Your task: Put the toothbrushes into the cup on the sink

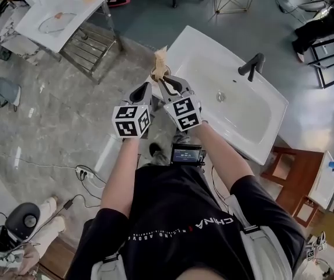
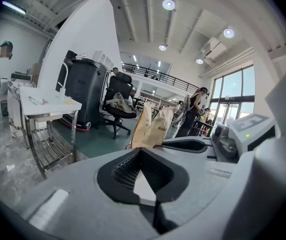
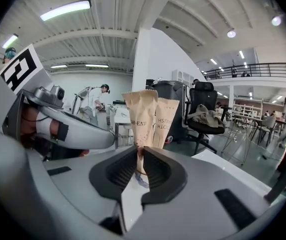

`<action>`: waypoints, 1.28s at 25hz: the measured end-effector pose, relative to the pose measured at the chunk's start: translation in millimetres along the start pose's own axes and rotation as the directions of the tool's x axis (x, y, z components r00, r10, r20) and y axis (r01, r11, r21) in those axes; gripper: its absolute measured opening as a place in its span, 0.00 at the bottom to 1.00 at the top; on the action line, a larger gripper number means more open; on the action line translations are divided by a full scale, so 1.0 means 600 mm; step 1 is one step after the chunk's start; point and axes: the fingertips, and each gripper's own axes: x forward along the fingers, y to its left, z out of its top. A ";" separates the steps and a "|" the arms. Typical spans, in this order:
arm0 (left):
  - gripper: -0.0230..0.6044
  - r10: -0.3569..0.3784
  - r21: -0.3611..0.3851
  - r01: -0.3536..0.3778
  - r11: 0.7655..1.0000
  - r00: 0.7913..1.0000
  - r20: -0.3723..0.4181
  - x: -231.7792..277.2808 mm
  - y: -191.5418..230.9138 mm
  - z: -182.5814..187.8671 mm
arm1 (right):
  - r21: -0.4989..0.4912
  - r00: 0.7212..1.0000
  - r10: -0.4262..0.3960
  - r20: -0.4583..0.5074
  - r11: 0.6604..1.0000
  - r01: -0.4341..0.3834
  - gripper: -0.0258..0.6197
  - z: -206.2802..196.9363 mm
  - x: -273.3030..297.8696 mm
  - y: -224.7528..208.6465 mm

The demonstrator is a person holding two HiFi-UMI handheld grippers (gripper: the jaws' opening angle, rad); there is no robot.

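Two toothbrushes in tan paper wrappers (image 1: pixel 159 63) stand upright at the near left corner of the white sink (image 1: pixel 205 48). In the right gripper view the left packet (image 3: pixel 140 113) runs down between the jaws of my right gripper (image 3: pixel 139 150), which are shut on its lower end. The second packet (image 3: pixel 164 118) stands just behind it on the right. My left gripper (image 1: pixel 141 90) hangs just left of the packets, shut and empty; its own view shows the packets (image 2: pixel 151 127) beyond its tips (image 2: pixel 140 150). The grippers hide the cup.
A black faucet (image 1: pixel 251 66) stands on the sink's far rim. A steel-framed table with a white top (image 1: pixel 62 11) is at the far left. A power strip and cables (image 1: pixel 84 172) lie on the floor. A wooden stool (image 1: pixel 295 169) sits to the right.
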 end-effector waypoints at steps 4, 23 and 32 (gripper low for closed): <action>0.05 -0.004 0.005 0.004 1.000 1.000 -0.010 -0.005 0.000 -0.003 | 0.043 0.999 0.025 -0.034 0.999 -0.024 0.15 -0.004 -0.004 -0.003; 0.05 -0.075 0.052 0.077 0.996 0.996 -0.052 -0.016 -0.031 -0.019 | 0.329 0.972 0.164 -0.169 0.939 -0.101 0.22 -0.006 -0.074 -0.003; 0.05 -0.221 0.080 0.224 0.971 0.974 -0.042 -0.028 -0.078 -0.019 | 0.246 0.982 0.055 -0.180 0.969 -0.009 0.05 -0.015 -0.136 -0.009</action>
